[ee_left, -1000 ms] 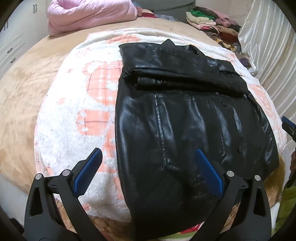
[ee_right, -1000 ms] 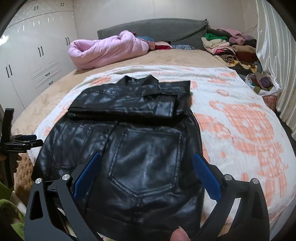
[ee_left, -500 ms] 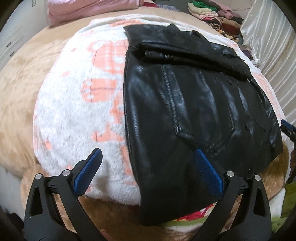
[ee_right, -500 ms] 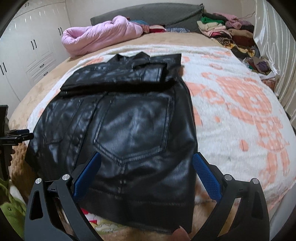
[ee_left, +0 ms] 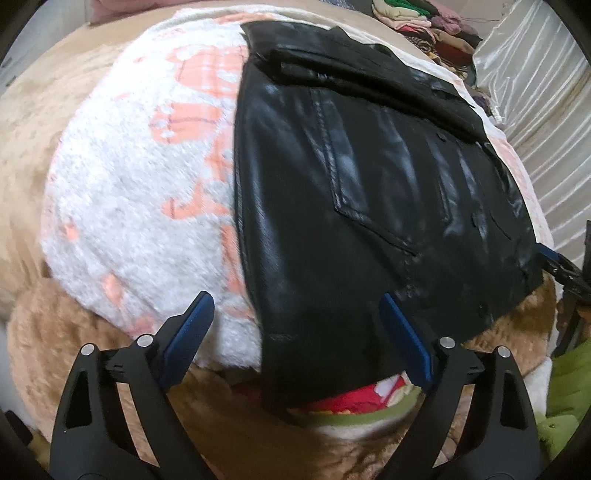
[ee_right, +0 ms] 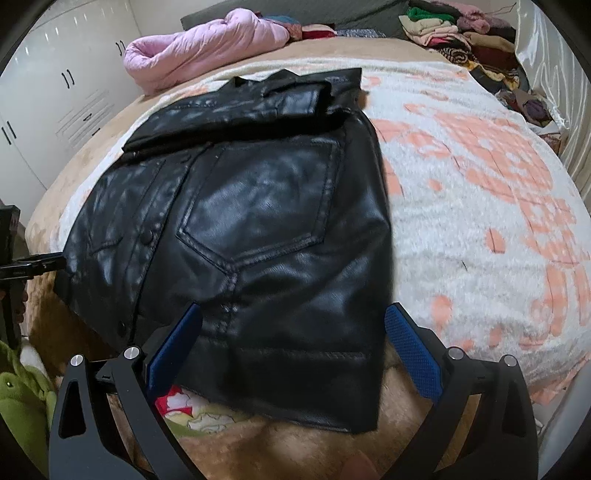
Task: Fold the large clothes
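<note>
A black leather jacket [ee_left: 369,177] lies flat on a white and orange blanket [ee_left: 140,192] on the bed. Its sleeves are folded across the chest, and its hem hangs at the near edge. My left gripper [ee_left: 295,297] hovers over the hem's left corner. Its jaws are closing, with the corner between the blue pads [ee_left: 192,325], which do not press on it. My right gripper [ee_right: 294,306] stands open over the jacket [ee_right: 266,221] at the hem's right corner. Each view catches the other gripper at the jacket's far corner: right gripper [ee_left: 554,258], left gripper [ee_right: 33,262].
A pink quilt [ee_right: 207,48] and a pile of folded clothes [ee_right: 461,33] sit at the bed's far end. White wardrobes [ee_right: 55,92] stand to the left and a curtain [ee_left: 535,74] to the right. A red and green cloth [ee_left: 369,398] and a green plush toy [ee_right: 18,398] lie below the hem.
Both grippers have sunk and tipped downward toward the jacket's near hem, which now fills the lower part of both views. The left jaws have narrowed a little.
</note>
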Available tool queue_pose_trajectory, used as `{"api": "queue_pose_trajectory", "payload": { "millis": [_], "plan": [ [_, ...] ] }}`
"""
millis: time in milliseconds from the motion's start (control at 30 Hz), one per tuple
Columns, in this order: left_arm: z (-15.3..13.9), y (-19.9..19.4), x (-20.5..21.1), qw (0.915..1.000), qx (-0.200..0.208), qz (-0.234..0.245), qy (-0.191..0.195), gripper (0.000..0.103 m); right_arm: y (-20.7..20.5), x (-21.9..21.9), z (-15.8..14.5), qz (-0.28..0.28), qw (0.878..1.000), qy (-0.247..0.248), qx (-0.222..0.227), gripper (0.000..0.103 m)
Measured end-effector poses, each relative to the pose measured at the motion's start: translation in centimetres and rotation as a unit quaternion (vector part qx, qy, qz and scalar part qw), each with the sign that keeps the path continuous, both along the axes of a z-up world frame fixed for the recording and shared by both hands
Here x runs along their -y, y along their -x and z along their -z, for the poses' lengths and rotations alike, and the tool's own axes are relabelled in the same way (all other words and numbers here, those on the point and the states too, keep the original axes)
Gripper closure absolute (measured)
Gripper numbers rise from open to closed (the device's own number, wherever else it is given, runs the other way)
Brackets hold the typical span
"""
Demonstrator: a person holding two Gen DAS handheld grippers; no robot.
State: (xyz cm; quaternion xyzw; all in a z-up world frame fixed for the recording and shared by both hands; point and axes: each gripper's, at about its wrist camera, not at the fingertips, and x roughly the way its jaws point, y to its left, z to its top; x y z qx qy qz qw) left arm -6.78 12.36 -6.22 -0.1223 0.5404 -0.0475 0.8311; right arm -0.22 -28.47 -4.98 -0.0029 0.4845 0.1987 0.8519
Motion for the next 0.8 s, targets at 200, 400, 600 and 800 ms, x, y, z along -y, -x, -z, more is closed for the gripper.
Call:
{"api": "queue_pose_trajectory", "payload": {
  "millis": [200,400,600,800],
  "plan": [
    [1.6,0.0,0.6,0.9995,-0.027,0.009,0.013,0.020,-0.1,0.6,1.6,-0.004,0.999,-0.013,-0.040,0.006],
    [2.7,-0.2,0.5,0.9987,-0.040,0.010,0.030,0.035,0.1,1.2,1.8,-0.007,0.999,-0.023,-0.040,0.061],
    [2.1,0.1,-0.1,0.9990,-0.029,0.001,0.035,0.076,1.0,2.3,0.3,-0.021,0.997,-0.063,-0.026,0.087],
    [0.7,1.0,-1.0,0.9989,-0.005,0.000,0.047,0.092,1.6,2.7,-0.7,-0.032,0.995,-0.090,-0.029,0.091]
  ]
}}
